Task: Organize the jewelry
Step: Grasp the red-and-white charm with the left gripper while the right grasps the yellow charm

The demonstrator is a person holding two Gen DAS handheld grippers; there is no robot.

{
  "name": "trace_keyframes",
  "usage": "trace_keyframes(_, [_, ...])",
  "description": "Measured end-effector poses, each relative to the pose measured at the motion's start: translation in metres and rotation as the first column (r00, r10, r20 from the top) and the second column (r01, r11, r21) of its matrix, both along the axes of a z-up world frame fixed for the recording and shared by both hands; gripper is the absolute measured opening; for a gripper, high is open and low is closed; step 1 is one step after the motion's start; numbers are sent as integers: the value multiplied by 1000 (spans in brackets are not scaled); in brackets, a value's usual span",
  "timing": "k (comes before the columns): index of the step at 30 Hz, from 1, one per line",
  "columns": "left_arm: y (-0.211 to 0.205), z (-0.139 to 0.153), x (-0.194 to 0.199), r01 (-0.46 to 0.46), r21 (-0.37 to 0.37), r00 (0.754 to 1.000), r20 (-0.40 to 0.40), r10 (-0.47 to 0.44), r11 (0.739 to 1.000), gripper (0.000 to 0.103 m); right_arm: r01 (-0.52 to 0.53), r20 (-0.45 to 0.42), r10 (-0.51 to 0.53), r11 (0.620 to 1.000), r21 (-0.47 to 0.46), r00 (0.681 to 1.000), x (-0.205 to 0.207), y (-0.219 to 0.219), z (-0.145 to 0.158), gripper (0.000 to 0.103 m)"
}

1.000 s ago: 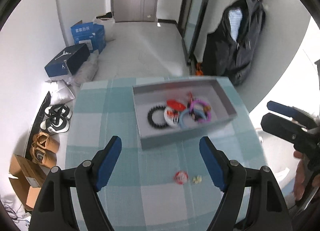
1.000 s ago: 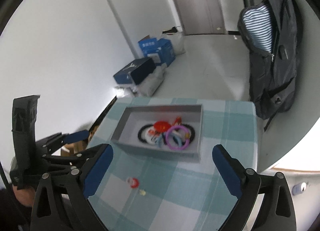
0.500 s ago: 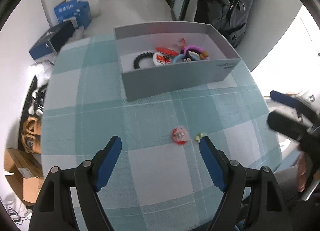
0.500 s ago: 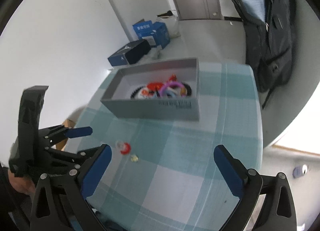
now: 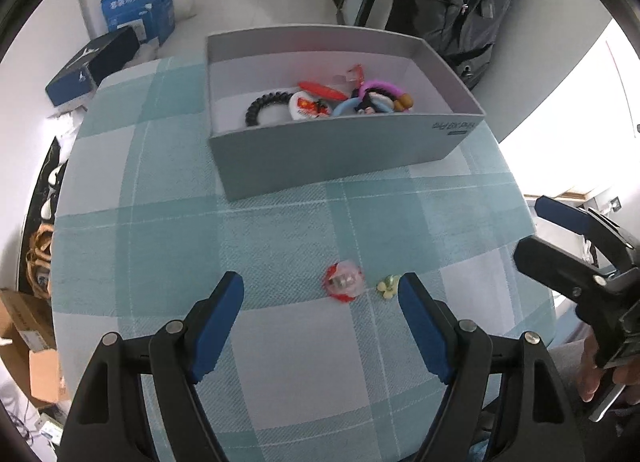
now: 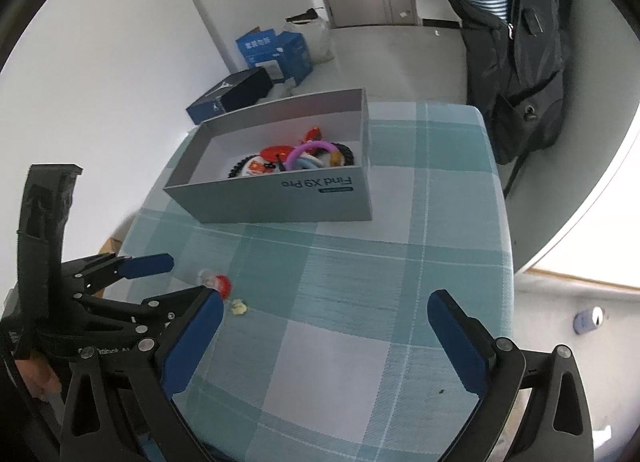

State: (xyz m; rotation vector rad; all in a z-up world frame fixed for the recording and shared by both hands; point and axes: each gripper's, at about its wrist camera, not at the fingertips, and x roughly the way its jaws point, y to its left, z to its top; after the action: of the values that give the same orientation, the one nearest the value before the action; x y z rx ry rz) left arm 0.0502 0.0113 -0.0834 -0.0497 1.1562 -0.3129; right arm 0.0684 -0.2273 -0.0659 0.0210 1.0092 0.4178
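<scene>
Left wrist view: left gripper (image 5: 320,294) above the checked tablecloth (image 5: 160,189), jaws apart and closing, with the red-and-clear trinket (image 5: 344,282) lying between the blue pads, untouched, and the small yellow piece (image 5: 388,286) just beside that trinket, close to the right-hand pad. Beyond the trinket, well apart from it, the grey box (image 5: 332,149) holding a black coil band (image 5: 266,105), purple ring (image 5: 382,86) and other pieces. Right wrist view: right gripper (image 6: 324,318) off to the trinket's right, jaws wide apart, empty.
</scene>
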Motion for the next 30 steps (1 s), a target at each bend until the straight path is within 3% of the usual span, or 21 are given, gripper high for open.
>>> trace_keyframes(1, [-2, 0, 0, 12, 1, 1000, 2, -12, 1000, 68, 2, -2, -2, 1000, -6, 1000, 0, 0, -1, 103])
trace_keyframes(3, [-7, -1, -1, 34, 0, 999, -9, -34, 999, 49, 4, -4, -4, 1000, -12, 1000, 0, 0, -1, 103])
trace_keyframes(7, [-11, -6, 2, 45, -3, 998, -33, -45, 999, 37, -1, -9, 1, 1000, -17, 1000, 2, 2, -3, 103])
trace_keyframes(9, [-12, -7, 3, 57, -2, 998, -40, -57, 998, 20, 1, -13, -1, 1000, -21, 1000, 2, 2, -4, 103])
trace_keyframes(20, [-5, -4, 8, 43, -50, 997, -64, -46, 998, 13, 1, -28, -1, 1000, -21, 1000, 4, 5, -5, 103])
trace_keyframes(30, [5, 17, 0, 29, -83, 1000, 8, -28, 996, 13, 3, -52, -3, 1000, 5, 999, 5, 6, -9, 102])
